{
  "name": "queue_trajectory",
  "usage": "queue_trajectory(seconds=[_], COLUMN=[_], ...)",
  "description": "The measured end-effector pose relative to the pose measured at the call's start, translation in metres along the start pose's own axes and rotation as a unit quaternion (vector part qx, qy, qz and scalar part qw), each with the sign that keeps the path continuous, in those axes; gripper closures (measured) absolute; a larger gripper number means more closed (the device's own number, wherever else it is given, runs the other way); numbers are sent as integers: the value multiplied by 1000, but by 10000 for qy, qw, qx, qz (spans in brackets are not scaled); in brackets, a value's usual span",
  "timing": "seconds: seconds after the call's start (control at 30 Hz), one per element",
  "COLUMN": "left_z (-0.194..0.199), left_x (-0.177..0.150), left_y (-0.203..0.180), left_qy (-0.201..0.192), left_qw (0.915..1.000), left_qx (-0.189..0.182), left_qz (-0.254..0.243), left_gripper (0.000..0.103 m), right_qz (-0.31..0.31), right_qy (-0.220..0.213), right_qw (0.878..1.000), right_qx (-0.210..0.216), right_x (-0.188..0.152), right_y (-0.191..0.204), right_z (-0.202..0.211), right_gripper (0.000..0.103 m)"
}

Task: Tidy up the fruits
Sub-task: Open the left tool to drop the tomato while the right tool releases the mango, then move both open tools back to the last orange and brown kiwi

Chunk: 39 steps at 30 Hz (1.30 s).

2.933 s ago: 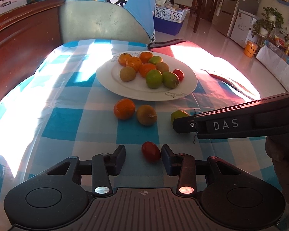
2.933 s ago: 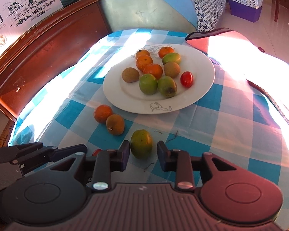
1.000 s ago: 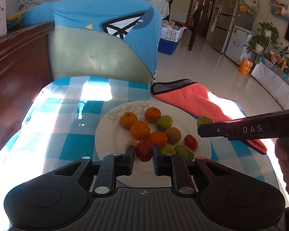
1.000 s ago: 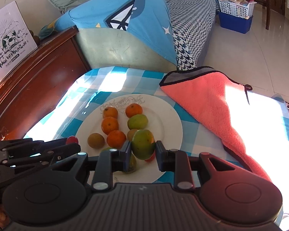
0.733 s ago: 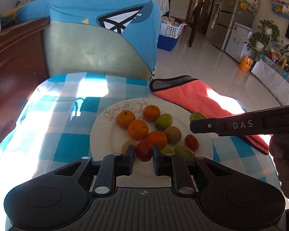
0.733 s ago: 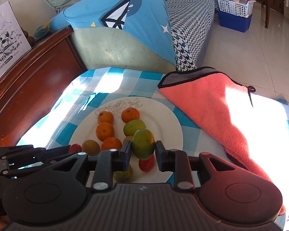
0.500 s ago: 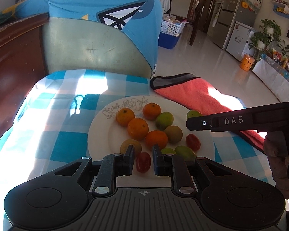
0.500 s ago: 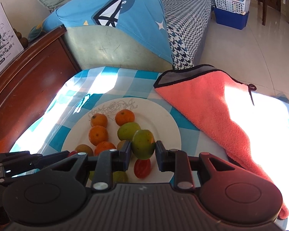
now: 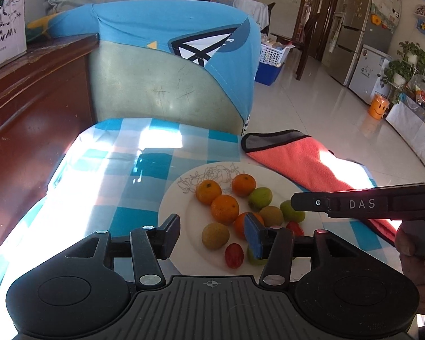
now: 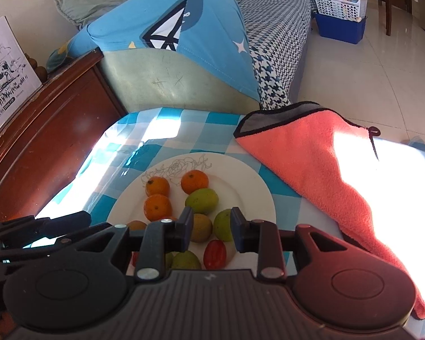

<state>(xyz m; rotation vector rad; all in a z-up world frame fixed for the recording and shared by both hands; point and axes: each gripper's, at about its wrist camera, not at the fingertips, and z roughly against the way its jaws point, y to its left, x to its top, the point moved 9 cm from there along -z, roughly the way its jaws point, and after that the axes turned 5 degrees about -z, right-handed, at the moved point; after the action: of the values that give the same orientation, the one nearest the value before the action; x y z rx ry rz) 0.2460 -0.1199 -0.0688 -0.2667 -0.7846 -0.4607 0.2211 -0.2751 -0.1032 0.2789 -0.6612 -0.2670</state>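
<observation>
Here the left gripper (image 9: 212, 231) has just been opening; jaws apart, its red cherry tomato (image 9: 234, 255) rests released on the plate (image 9: 172, 198). The right gripper (image 10: 211, 228), jaws opening, brackets without pressing the green fruit (image 10: 223, 225), deposited among collected fruit.

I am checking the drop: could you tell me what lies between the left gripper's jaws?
In the left wrist view, the open left gripper frames a brownish round fruit and a small red tomato, both lying free on the white plate.
</observation>
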Motion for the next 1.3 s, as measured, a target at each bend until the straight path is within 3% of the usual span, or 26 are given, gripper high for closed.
queue_trajectory(seconds=[0.33,0.4,0.57,0.7,0.9,1.3], left_z=[24,29,44,53,58,47], left_x=[-23,-28,-39,-51,-72,-113], left_y=[22,24,21,20,20,23], left_qy=[290,324,311,362,558,1172], left_qw=[9989,9986,9987,9983,9974,9916], left_qx=[359,398,381,449,454,537], left_qz=[85,131,119,96,53,-123], left_gripper=[46,38,33,20,13,12], right_qz=[108,109,179,214,442,853], right_qy=[101,119,126,216,424,667], right_qw=[9999,9999,9998,9995,9981,9941], right_qx=[-65,-38,36,96,76,-31], right_x=[-29,-37,-56,-75,-104,-138], right_y=[13,17,29,37,45,56], right_z=[23,28,41,47,50,46], right_gripper=[71,70,67,65,61,60])
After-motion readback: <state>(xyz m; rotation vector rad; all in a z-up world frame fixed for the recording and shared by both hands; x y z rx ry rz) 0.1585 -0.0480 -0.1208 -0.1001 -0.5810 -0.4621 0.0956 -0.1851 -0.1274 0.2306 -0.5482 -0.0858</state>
